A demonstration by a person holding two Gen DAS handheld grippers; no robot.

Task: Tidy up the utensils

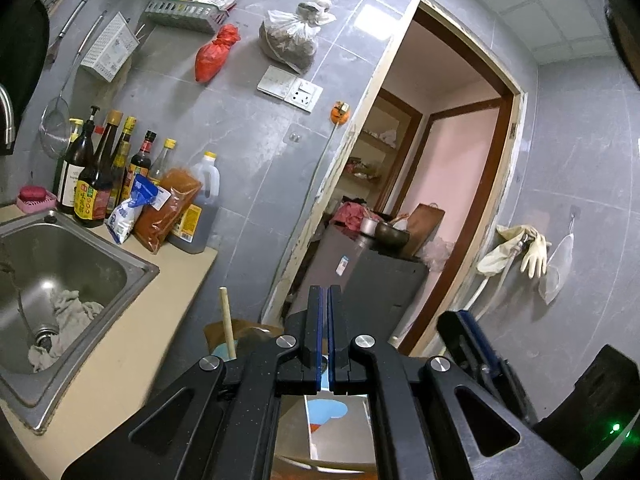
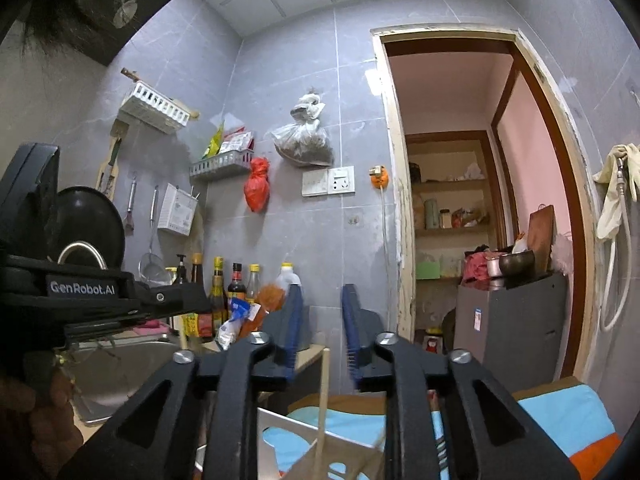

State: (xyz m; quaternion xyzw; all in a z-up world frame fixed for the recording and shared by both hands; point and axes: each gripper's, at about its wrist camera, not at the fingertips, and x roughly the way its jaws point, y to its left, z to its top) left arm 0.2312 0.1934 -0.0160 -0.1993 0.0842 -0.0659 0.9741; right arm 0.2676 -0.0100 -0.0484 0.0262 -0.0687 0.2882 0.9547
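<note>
left claw (image 1: 323,292) shut, right claw (image 2: 322,320) parted

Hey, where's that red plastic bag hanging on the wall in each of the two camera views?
Left wrist view: red bag upper left, below the grey wall basket.
Right wrist view: red bag left of centre, beside the same basket.
Shared landmark: the wall socket, right of the bag.
</note>
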